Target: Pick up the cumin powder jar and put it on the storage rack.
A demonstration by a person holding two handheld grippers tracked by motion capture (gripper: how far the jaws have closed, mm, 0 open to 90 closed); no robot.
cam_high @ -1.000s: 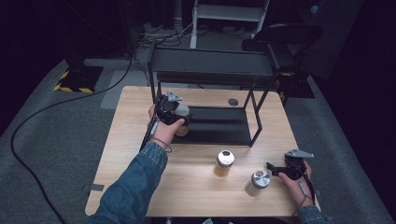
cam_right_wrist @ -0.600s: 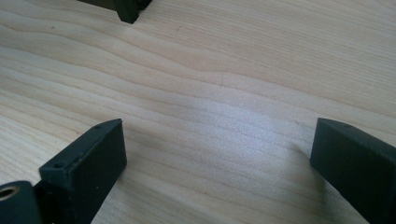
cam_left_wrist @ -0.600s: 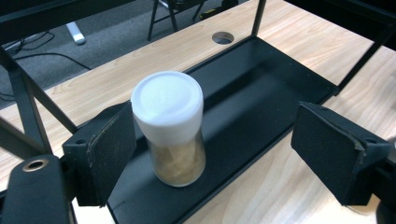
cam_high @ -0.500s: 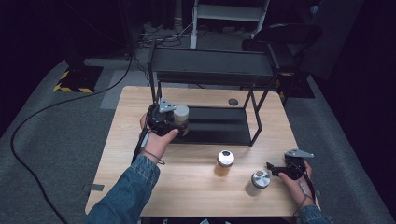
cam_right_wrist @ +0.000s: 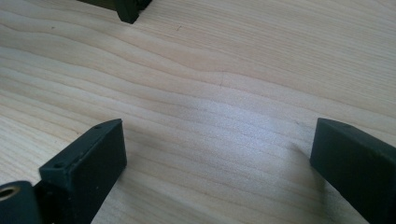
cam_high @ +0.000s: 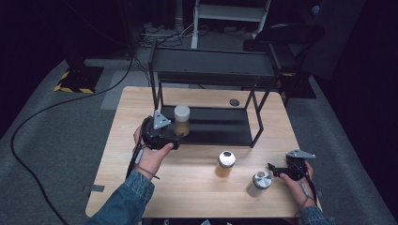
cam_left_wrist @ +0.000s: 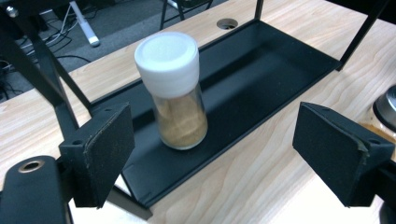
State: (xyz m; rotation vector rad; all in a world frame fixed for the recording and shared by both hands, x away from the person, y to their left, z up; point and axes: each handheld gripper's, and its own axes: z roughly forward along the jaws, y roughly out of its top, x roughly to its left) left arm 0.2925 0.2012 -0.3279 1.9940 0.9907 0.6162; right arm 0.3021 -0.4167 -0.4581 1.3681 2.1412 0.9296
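Observation:
A glass spice jar with a white cap (cam_high: 181,120) (cam_left_wrist: 173,88) stands upright on the left end of the lower shelf (cam_high: 220,125) (cam_left_wrist: 271,74) of a black metal rack. My left gripper (cam_high: 174,138) (cam_left_wrist: 224,158) sits just in front of the jar, open, with the jar beyond its fingertips and not touched. My right gripper (cam_high: 273,169) (cam_right_wrist: 219,158) rests low over the bare wood at the table's front right, open and holding nothing. A silver-lidded jar (cam_high: 259,183) stands just left of it.
Another jar with a dark-centred lid (cam_high: 225,163) (cam_left_wrist: 385,109) stands on the table in front of the rack. The rack's top shelf (cam_high: 213,65) overhangs the lower one. A cable hole (cam_high: 234,102) (cam_left_wrist: 227,23) lies behind the rack. A rack foot (cam_right_wrist: 128,9) shows ahead of the right gripper.
My left gripper has let go of the white-capped jar, opened, and drawn back toward the person; the jar stays on the lower shelf. The right gripper has not moved.

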